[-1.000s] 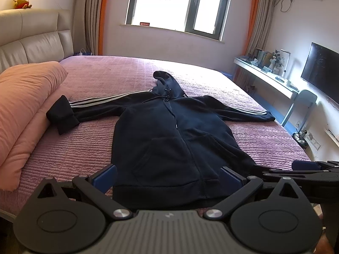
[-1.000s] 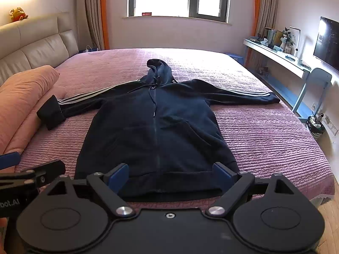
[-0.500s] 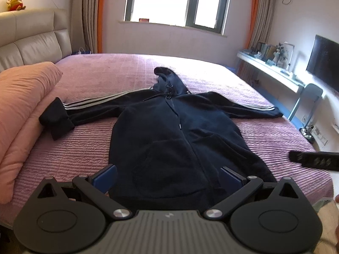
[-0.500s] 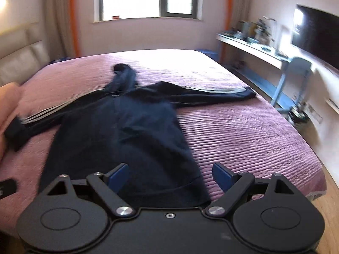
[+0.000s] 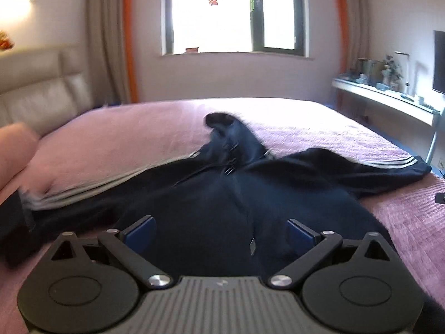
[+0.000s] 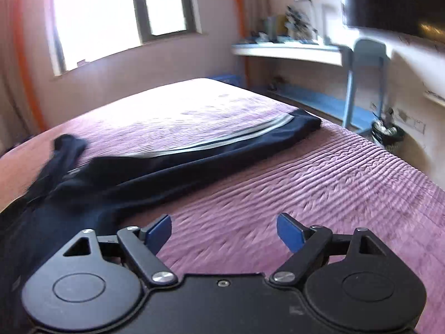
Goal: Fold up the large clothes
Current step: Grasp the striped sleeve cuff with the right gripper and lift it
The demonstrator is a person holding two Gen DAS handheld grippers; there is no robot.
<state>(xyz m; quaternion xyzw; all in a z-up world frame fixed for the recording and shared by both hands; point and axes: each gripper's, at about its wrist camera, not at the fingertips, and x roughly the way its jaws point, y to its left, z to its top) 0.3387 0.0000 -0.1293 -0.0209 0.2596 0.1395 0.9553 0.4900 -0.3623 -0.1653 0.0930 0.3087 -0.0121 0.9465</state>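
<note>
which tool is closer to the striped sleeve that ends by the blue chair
Right. The right tool hangs open above the bedspread just short of that sleeve; the left tool, also open, is over the hoodie's body, farther away.

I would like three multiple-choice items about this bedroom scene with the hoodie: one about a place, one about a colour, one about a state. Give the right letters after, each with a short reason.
1. Where does the hoodie lie?
A. on the bed
B. on the chair
C. on the floor

2. What colour is the bed cover?
A. green
B. purple-pink
C. white

3. In what state is the right claw?
A. shut on a sleeve
B. shut on nothing
C. open, holding nothing

Answers:
1. A: the hoodie is spread flat on the bed, its sleeves out to both sides.
2. B: the ribbed cover around the hoodie looks purple-pink in both views.
3. C: its two blue fingers stand wide apart over bare cover, with the striped sleeve lying farther ahead. The left claw is open as well, over the hoodie body.
</note>
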